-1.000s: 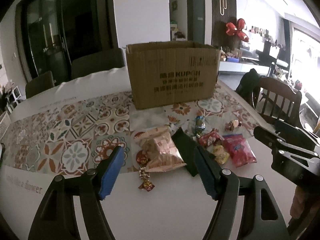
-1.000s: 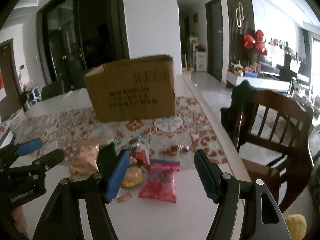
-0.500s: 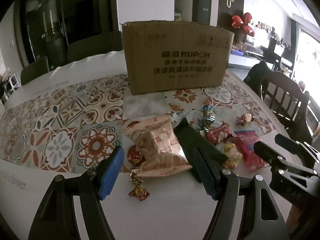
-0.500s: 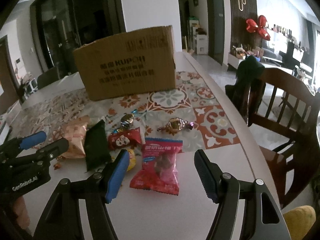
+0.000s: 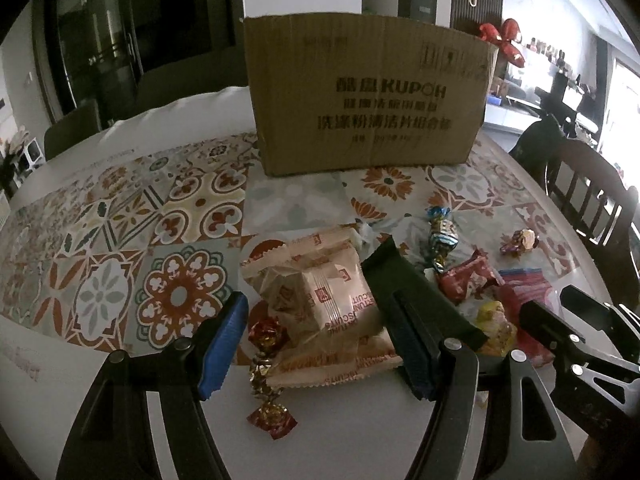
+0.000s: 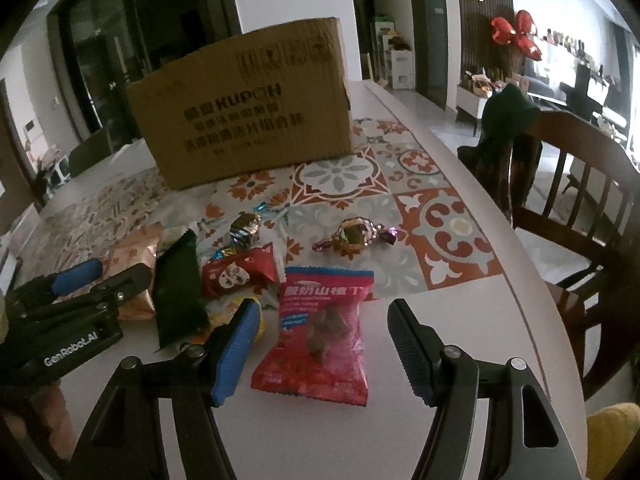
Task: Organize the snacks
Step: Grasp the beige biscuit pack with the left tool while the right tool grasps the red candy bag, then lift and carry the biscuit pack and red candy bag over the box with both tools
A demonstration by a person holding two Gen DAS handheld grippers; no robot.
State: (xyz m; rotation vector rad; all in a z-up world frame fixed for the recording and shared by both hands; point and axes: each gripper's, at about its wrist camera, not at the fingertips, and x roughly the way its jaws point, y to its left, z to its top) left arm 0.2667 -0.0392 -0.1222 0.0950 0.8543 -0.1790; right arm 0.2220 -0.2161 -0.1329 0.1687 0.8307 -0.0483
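Two grippers over the snack pile, both lower and closer than 1 s ago: packets now fill more of each wrist view, cardboard box (image 5: 368, 96) looms larger.

L gripper (image 5: 320, 344): jaws spread, unchanged width, straddling the beige biscuit packet (image 5: 320, 304). Pads not touching it as far as I can tell. Right-hand pad sits against/over the dark green packet (image 5: 416, 296), contact unclear. Foil-wrapped red candy (image 5: 266, 332) lies just beside the biscuit packet, inside the jaw span too.

R gripper (image 6: 320, 344): jaws closing slightly, with the red hawthorn packet (image 6: 320, 328) between them; pads still apart from it, nothing pinched yet. Yellow candy (image 6: 258, 320) partly hidden behind the left-hand pad.

Other snacks, loose on the table (image 6: 460, 320), front edge of the patterned runner (image 5: 120, 240): small red packet (image 6: 240, 272), blue-striped candy (image 6: 245, 226), gold/purple candy (image 6: 354, 234). All still outside the box; box stands behind the pile, well apart from both grippers. Box inside not visible.

Reading: approach phase ending, both hands lined up for simultaneous picks (biscuit L, hawthorn R). No snack sorted yet by what shows.

Risks: L may nip green packet or foil candy along w/ biscuit. Flat crinkly packets lie low on the table, so pads need to get right down or they slide over film.
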